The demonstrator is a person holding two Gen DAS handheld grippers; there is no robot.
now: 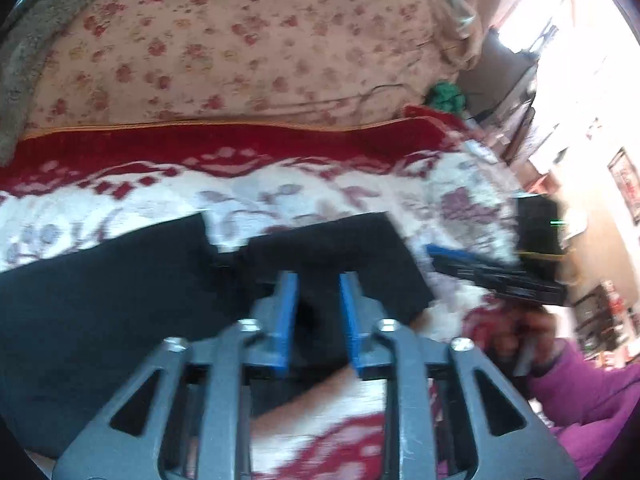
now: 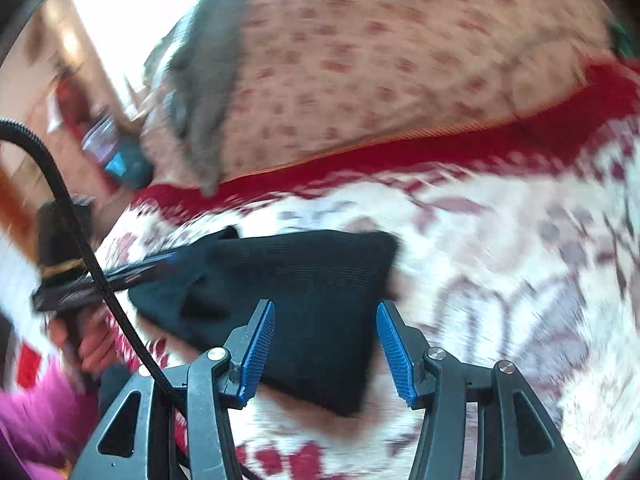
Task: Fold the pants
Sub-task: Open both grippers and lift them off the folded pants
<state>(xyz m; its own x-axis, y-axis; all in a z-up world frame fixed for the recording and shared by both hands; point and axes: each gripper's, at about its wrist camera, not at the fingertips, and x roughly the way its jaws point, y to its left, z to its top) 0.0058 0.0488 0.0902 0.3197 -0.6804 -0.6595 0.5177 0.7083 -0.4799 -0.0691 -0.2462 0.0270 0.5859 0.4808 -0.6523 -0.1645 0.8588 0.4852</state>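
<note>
Black pants [image 1: 100, 300] lie partly folded on a red-and-white patterned blanket [image 1: 320, 192]. My left gripper [image 1: 317, 278] hovers over their right part, blue pads apart, dark cloth showing in the gap but not pinched. In the right wrist view the pants [image 2: 320, 272] form a dark folded slab. My right gripper [image 2: 325, 305] stands open over its near edge, nothing between the pads. The left gripper [image 2: 92, 284] appears blurred at that slab's left end, and the right gripper [image 1: 500, 276] shows blurred at the right of the left wrist view.
Behind the blanket lies a pink floral sheet [image 1: 240, 40] with a grey cover [image 1: 32, 48] at its left. A green bundle [image 1: 444, 96] sits at the back right. A black cable [image 2: 76, 232] loops past a hand and magenta sleeve [image 2: 36, 404].
</note>
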